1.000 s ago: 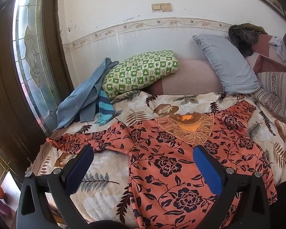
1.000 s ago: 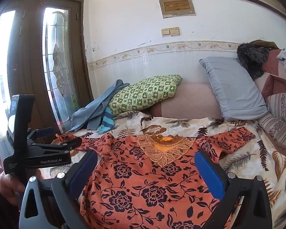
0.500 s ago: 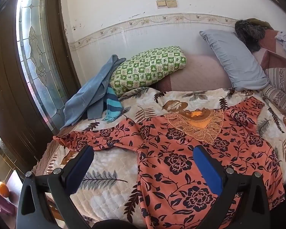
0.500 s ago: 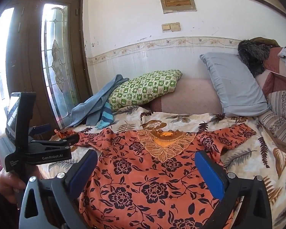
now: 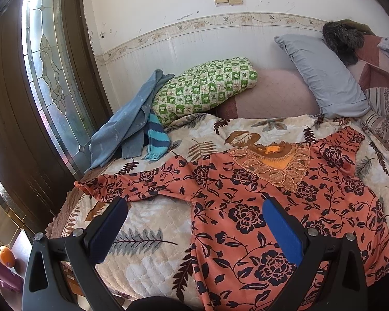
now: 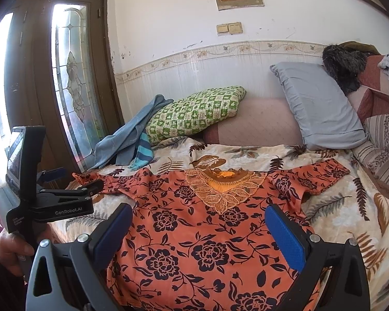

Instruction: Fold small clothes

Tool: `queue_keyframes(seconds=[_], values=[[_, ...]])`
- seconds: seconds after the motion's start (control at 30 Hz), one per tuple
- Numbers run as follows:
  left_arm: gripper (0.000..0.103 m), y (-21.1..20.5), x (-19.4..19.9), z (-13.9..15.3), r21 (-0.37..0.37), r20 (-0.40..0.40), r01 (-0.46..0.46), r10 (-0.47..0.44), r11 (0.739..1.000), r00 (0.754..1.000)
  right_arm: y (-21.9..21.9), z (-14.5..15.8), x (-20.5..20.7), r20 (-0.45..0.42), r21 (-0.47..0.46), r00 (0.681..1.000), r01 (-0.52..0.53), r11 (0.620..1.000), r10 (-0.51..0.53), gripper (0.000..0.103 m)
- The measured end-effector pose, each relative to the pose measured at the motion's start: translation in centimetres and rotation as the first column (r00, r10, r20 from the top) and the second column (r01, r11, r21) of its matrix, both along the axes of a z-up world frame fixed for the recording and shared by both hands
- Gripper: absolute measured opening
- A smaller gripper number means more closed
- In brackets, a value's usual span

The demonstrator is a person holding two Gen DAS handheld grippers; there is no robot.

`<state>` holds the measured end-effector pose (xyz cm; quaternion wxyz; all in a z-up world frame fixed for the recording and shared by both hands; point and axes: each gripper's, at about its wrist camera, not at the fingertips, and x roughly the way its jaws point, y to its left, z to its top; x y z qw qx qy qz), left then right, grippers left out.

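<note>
- Across the leaf-print bedspread (image 5: 147, 235) lies an orange floral blouse (image 5: 272, 207), spread flat with its front up, the embroidered neckline (image 5: 272, 165) toward the wall and both sleeves stretched out to the sides.
- Above the blouse's lower edge hovers the left gripper (image 5: 194, 223), its blue-padded jaws spread wide with nothing between them; one finger is over bare quilt, the other over the cloth.
- Likewise wide open and empty, the right gripper (image 6: 202, 230) hangs over the middle of the blouse.
- From the right wrist view, the left gripper shows side-on at the left sleeve's cuff (image 6: 84, 176), and a hand (image 6: 9, 248) grips its handle.
- Against the wall rest a green checked pillow (image 5: 205, 88), a grey pillow (image 5: 321, 75) and a blue garment (image 5: 127, 119), all well apart from the blouse.
</note>
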<state>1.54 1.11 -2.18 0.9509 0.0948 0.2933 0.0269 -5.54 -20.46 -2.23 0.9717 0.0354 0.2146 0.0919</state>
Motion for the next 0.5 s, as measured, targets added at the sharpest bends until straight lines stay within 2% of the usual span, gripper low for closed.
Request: queue_keyframes(seconds=[0.5], values=[[0.103,0.31,0.31,-0.52,0.002,-0.023,-0.014,0.014,1.000,1.000,-0.20,-0.93,0.73,-0.036,0.027,0.999,0.002,1.000,-0.001,0.103]])
